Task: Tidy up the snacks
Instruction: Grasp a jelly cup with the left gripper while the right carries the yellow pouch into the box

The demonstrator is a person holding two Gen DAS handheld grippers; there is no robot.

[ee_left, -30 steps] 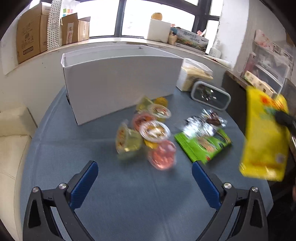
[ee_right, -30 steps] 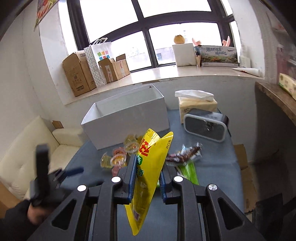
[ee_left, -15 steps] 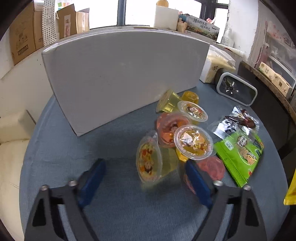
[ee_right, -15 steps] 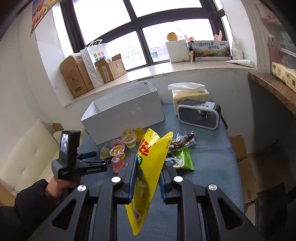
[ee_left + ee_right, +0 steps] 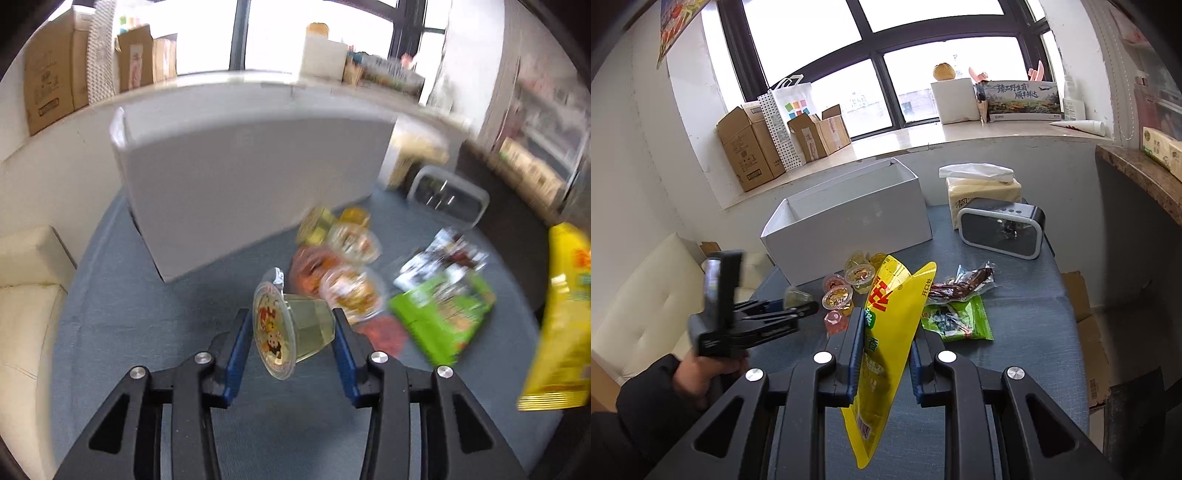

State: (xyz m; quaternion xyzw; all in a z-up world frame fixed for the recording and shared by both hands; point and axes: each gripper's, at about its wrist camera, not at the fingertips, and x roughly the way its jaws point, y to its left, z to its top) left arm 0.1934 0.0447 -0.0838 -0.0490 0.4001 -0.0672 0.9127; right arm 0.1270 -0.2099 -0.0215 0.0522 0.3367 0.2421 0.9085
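Observation:
My left gripper (image 5: 290, 318) has its jaws closing on a pale yellow jelly cup (image 5: 310, 328). The cup lies on its side between the blue pads, its printed lid facing left. From the right wrist view the same left gripper (image 5: 798, 306) holds the jelly cup (image 5: 795, 296) just left of the other jelly cups (image 5: 846, 288). My right gripper (image 5: 888, 326) is shut on a tall yellow snack bag (image 5: 890, 325), which hangs upright above the table. The yellow snack bag (image 5: 565, 314) also shows at the left view's right edge. The open white box (image 5: 849, 218) stands behind the cups.
A green packet (image 5: 956, 317) and a clear packet of dark snacks (image 5: 964, 282) lie right of the cups on the blue-covered table (image 5: 1034, 314). A speaker (image 5: 1001, 230) and tissue box (image 5: 982, 188) stand at the back right. A cream sofa (image 5: 639, 295) sits left.
The left gripper moved in on the cups, its wide jaws closed round the sideways yellow cup, and it drew back a little with it. The right gripper kept still with the bag.

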